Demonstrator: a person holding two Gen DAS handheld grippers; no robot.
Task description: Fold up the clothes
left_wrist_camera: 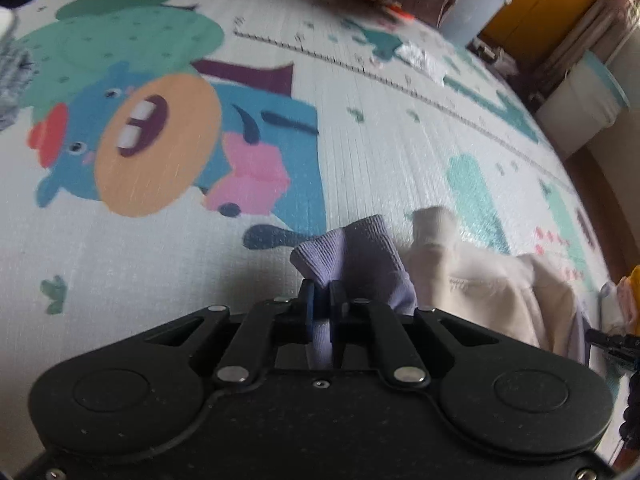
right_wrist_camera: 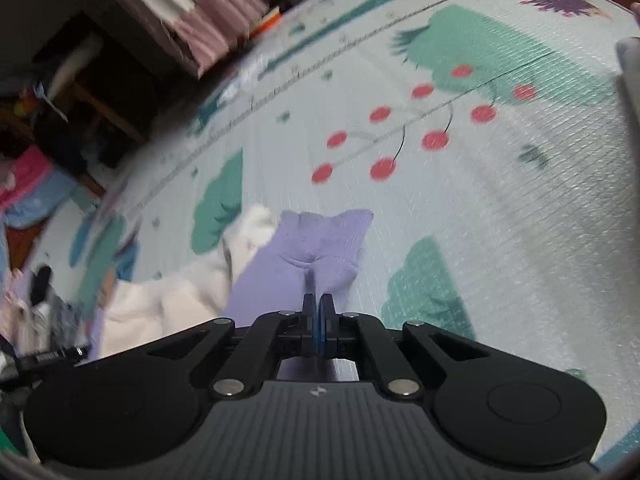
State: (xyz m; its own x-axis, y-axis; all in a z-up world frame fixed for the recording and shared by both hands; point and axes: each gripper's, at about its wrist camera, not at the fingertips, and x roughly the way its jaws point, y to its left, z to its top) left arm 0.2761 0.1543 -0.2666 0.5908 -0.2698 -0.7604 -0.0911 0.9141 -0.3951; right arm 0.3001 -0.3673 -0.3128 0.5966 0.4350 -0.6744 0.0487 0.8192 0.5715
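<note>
A: Between both sets of fingers hangs the lilac garment (left_wrist_camera: 360, 256). Left gripper (left_wrist_camera: 320, 300) pinches a ribbed corner, w/ cloth pressed between the pads and a tuft sticking up past the tips.

B: And the right?

A: Right gripper (right_wrist_camera: 319, 308) has its fingers pressed together on another lilac edge, fabric puckered just ahead of the tips. So both are clamped on cloth, neither spread.

B: Where's the rest of it?

A: Low over the play mat (left_wrist_camera: 400, 140), the floor really. From the left fingers the cloth trails off to the right; from the right fingers it trails left. So the long axis prob. runs hand to hand.

B: Which hand's nearer the bulk?

A: Can't say, abt even. Cream garment (left_wrist_camera: 500, 292) lies bunched just beside the lilac one, on the inner side of each gripper, touching or overlapping it, can't tell which.

B: Pose?

A: Both grippers tip down toward the mat, roughly mirrored. Next move likely needs the two hands drawn apart to tension the edge before laying it flat. Risk: dragging the cream piece along w/ it.
</note>
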